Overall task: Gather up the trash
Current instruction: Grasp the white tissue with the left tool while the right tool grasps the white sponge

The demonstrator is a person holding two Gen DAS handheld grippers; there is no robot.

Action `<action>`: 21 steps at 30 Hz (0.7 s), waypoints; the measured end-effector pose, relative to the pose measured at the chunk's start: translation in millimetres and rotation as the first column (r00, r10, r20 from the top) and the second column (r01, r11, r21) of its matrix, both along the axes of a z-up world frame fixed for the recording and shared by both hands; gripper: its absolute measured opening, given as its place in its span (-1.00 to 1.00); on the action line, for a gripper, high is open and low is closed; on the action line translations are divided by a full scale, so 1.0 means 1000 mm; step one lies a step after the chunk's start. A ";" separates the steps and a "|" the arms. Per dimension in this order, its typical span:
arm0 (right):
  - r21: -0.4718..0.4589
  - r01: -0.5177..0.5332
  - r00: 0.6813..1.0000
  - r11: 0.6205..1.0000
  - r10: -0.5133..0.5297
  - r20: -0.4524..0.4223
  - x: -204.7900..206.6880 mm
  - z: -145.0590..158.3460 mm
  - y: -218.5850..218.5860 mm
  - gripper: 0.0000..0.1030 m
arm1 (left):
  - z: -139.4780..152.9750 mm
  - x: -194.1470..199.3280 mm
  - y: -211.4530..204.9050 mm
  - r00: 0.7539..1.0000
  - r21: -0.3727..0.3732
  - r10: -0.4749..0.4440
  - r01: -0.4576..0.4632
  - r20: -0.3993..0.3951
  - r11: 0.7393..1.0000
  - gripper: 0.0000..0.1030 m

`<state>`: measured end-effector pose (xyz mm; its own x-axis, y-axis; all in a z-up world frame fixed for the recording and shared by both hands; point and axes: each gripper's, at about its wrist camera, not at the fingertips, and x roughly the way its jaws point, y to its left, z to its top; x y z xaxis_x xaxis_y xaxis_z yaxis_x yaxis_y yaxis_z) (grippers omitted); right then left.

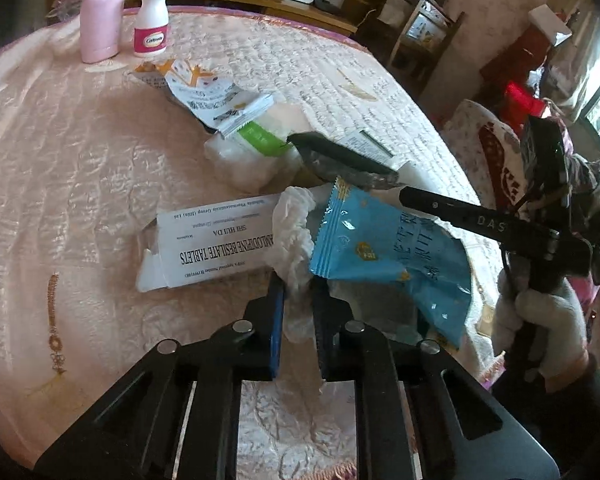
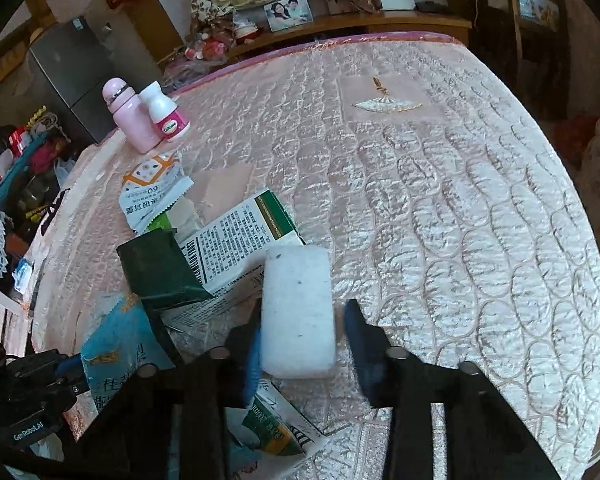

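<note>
While pinched, tissue (image 1: pixel 296 240) between left tool (image 1: pixel 298 300)

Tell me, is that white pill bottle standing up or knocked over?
Upright. The pill bottle stands on its base, cap on top, beside the pink flask.

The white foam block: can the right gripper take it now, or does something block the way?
Probably yes. The white foam block already sits between the open fingers of the right gripper, with nothing lying over it; closing should catch it.
</note>
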<state>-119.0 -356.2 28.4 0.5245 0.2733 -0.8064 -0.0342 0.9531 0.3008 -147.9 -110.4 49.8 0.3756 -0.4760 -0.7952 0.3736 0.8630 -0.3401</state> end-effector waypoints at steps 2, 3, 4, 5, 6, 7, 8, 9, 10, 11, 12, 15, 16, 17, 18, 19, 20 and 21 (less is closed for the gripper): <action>-0.014 -0.001 1.000 1.000 0.002 0.029 -0.006 0.007 -0.001 -0.45 | 0.011 -0.002 0.006 1.000 0.009 0.008 -0.008 0.030 1.000 -0.84; -0.021 -0.002 0.999 1.000 0.003 0.041 -0.009 0.010 -0.001 -0.45 | 0.018 -0.002 0.011 0.999 0.011 0.017 -0.018 0.048 1.000 -0.84; -0.024 -0.003 0.998 1.000 0.004 0.056 -0.013 0.016 -0.002 -0.46 | 0.026 -0.002 0.017 0.998 0.013 0.030 -0.031 0.064 0.999 -0.84; -0.022 -0.003 0.998 1.000 0.005 0.066 -0.016 0.020 -0.005 -0.46 | 0.030 -0.002 0.020 0.997 0.017 0.040 -0.042 0.073 0.999 -0.84; -0.020 -0.002 0.997 1.000 0.004 0.078 -0.019 0.025 -0.007 -0.46 | 0.037 -0.001 0.026 0.994 0.025 0.056 -0.059 0.089 0.998 -0.85; -0.022 0.000 0.996 1.000 0.002 0.091 -0.021 0.030 -0.009 -0.46 | 0.042 -0.001 0.030 0.993 0.026 0.066 -0.069 0.101 0.997 -0.85; -0.025 0.003 0.995 1.000 0.000 0.104 -0.024 0.035 -0.010 -0.46 | 0.049 -0.001 0.035 0.990 0.027 0.079 -0.082 0.120 0.996 -0.85; -0.027 0.003 0.993 1.000 0.000 0.116 -0.027 0.040 -0.012 -0.46 | 0.054 -0.001 0.040 0.987 0.023 0.086 -0.090 0.134 0.996 -0.85; -0.027 0.003 0.992 1.000 0.001 0.125 -0.029 0.044 -0.013 -0.46 | 0.059 -0.002 0.042 0.985 0.023 0.093 -0.098 0.146 0.995 -0.85; -0.026 0.001 0.991 1.000 0.002 0.134 -0.032 0.049 -0.014 -0.46 | 0.064 -0.002 0.045 0.983 0.018 0.097 -0.101 0.154 0.995 -0.85; -0.026 0.001 0.990 1.000 0.003 0.144 -0.035 0.053 -0.014 -0.46 | 0.070 -0.002 0.046 0.982 0.011 0.098 -0.101 0.164 0.995 -0.85; -0.023 -0.001 0.987 1.000 0.004 0.163 -0.043 0.061 -0.016 -0.46 | 0.082 -0.006 0.040 0.979 0.001 0.084 -0.086 0.187 0.996 -0.85; -0.023 -0.001 0.986 1.000 0.004 0.167 -0.046 0.063 -0.017 -0.46 | 0.085 -0.007 0.036 0.978 -0.001 0.075 -0.077 0.194 0.997 -0.85; -0.023 0.000 0.985 1.000 0.004 0.171 -0.048 0.065 -0.017 -0.46 | 0.087 -0.009 0.031 0.977 -0.003 0.065 -0.066 0.201 0.998 -0.85; -0.022 0.001 0.985 1.000 0.003 0.173 -0.051 0.066 -0.018 -0.46 | 0.091 -0.011 0.025 0.977 -0.008 0.053 -0.052 0.209 0.999 -0.85; -0.020 0.002 0.984 1.000 0.001 0.176 -0.053 0.067 -0.019 -0.46 | 0.095 -0.010 0.019 0.976 -0.011 0.042 -0.041 0.212 0.999 -0.85; -0.020 0.004 0.984 1.000 0.000 0.178 -0.055 0.068 -0.020 -0.46 | 0.097 -0.011 0.013 0.976 -0.015 0.032 -0.029 0.216 0.999 -0.85; -0.023 0.006 0.984 1.000 -0.002 0.178 -0.057 0.068 -0.021 -0.46 | 0.099 -0.013 0.006 0.976 -0.019 0.018 -0.015 0.219 1.000 -0.85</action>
